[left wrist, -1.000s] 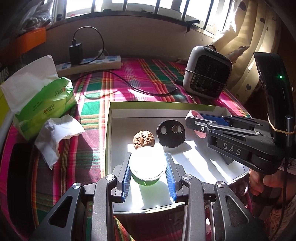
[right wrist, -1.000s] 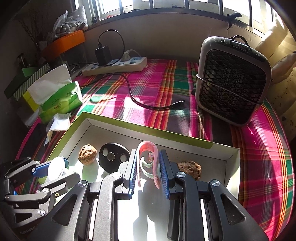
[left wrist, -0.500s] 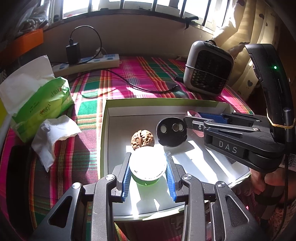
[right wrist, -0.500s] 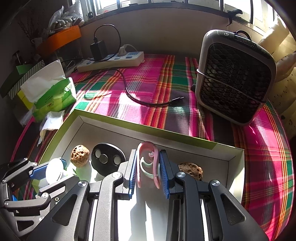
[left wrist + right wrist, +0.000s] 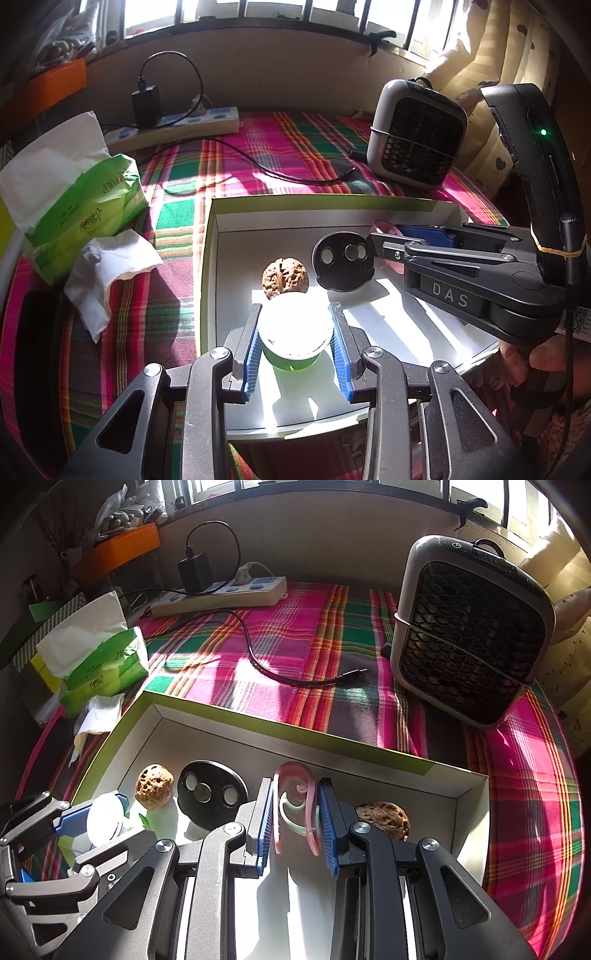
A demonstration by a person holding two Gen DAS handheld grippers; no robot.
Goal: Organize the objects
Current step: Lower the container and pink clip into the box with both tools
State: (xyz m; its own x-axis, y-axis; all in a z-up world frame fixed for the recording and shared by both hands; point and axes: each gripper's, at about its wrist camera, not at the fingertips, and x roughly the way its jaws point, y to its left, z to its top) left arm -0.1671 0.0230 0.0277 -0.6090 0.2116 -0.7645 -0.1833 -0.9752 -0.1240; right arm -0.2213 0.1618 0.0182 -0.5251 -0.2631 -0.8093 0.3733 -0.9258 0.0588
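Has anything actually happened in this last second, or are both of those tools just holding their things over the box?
Hardly anything changed. The left tool still clamps the small green cup with the white lid, and the right tool still clamps the pink clip; neither was let go. Both views drifted only slightly. The walnuts, the black disc and the white box lie as before.

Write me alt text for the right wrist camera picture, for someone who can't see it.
The right claw grips a pink clip over a shallow white box on a plaid tablecloth. The box also holds two walnuts and a black disc; at left, the left claw holds a small white-lidded cup.
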